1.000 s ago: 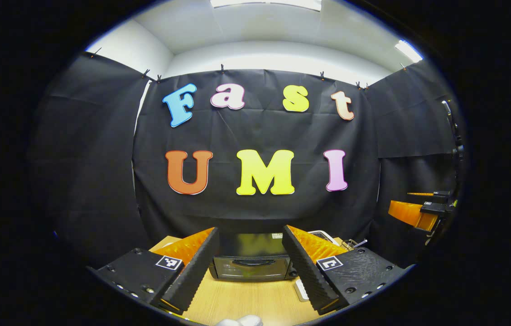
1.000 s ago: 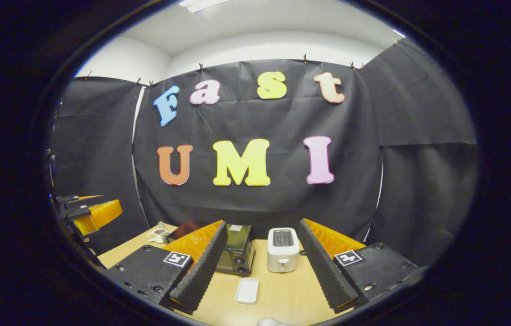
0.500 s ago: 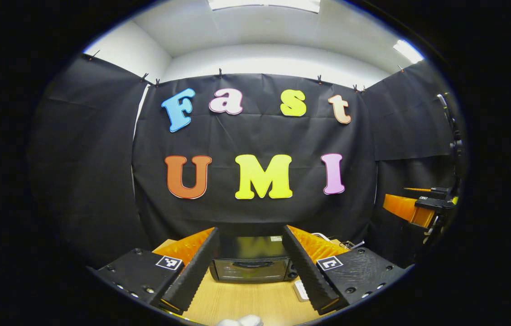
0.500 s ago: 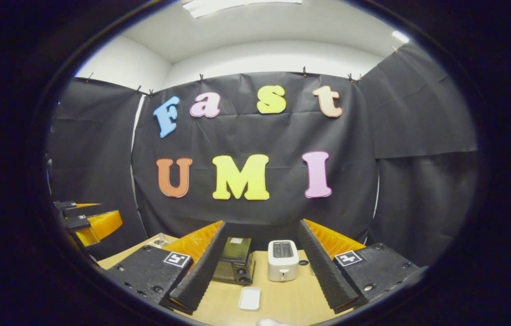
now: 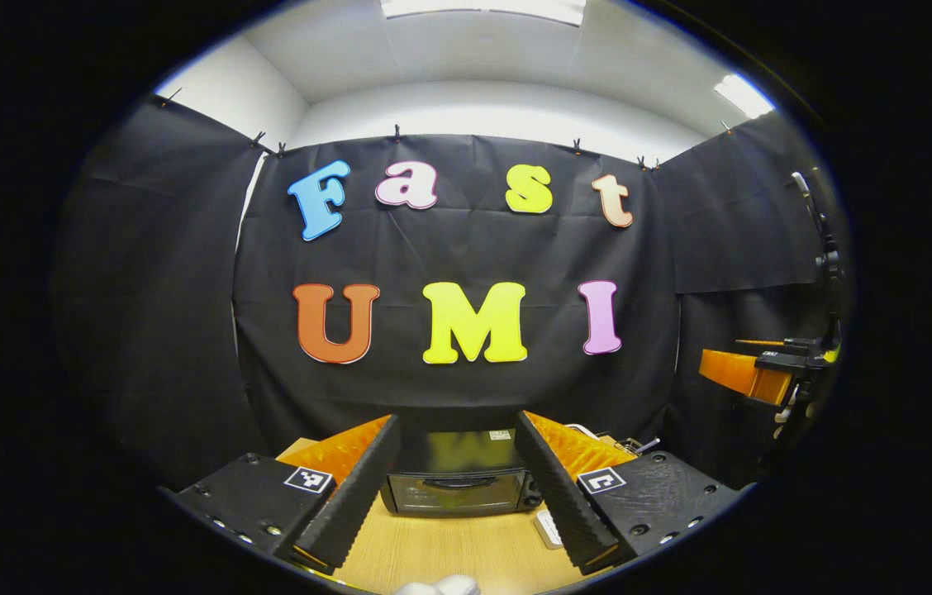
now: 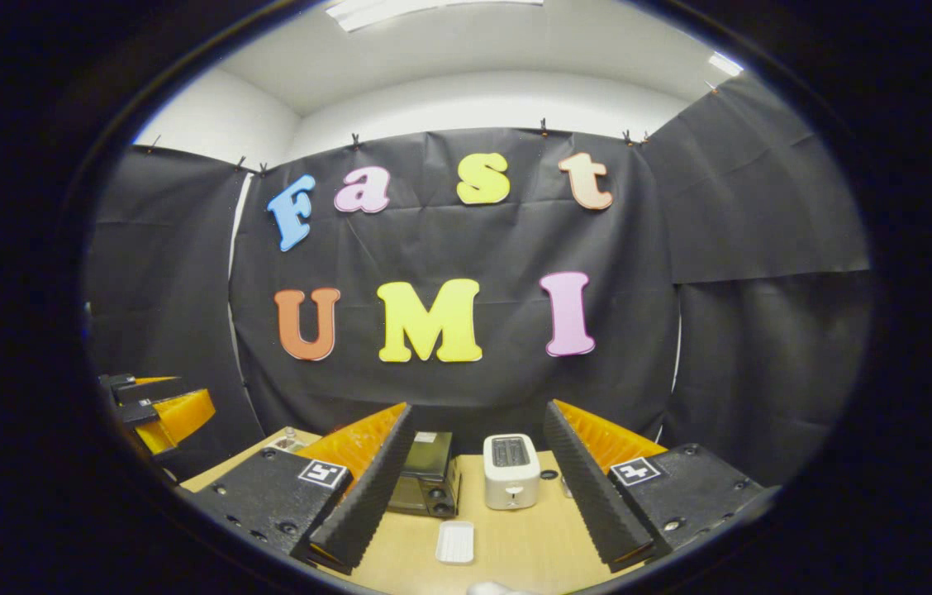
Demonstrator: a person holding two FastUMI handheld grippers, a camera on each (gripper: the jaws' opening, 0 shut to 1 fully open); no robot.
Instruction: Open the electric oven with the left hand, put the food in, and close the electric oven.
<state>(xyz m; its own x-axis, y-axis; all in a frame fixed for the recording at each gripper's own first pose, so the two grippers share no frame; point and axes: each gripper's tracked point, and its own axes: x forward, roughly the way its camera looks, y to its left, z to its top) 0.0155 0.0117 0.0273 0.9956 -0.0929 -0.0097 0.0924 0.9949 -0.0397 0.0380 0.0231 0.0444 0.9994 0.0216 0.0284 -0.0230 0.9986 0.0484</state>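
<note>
A small black electric oven (image 5: 456,483) stands on the wooden table (image 5: 449,549) straight ahead, its glass door closed and its handle along the top. My left gripper (image 5: 456,423) hovers well short of it, open, with nothing between the fingers. In the right gripper view the oven (image 6: 426,479) sits left of centre, beyond an empty white tray (image 6: 455,541). My right gripper (image 6: 477,409) is open and empty above the table. A pale rounded thing (image 5: 437,587) shows at the table's near edge; I cannot tell what it is. Each gripper shows at the other view's edge (image 5: 751,376) (image 6: 164,409).
A white toaster (image 6: 511,471) stands right of the oven. A small bottle (image 6: 288,435) is at the table's back left. The white tray (image 5: 547,529) lies in front of the oven's right side. A wire object (image 5: 639,446) sits at the back right. Black cloth surrounds the table.
Both grippers drifted only slightly. The right gripper's view tilted upward and shifted, so the toaster and oven sit lower in it. Both stayed open.
</note>
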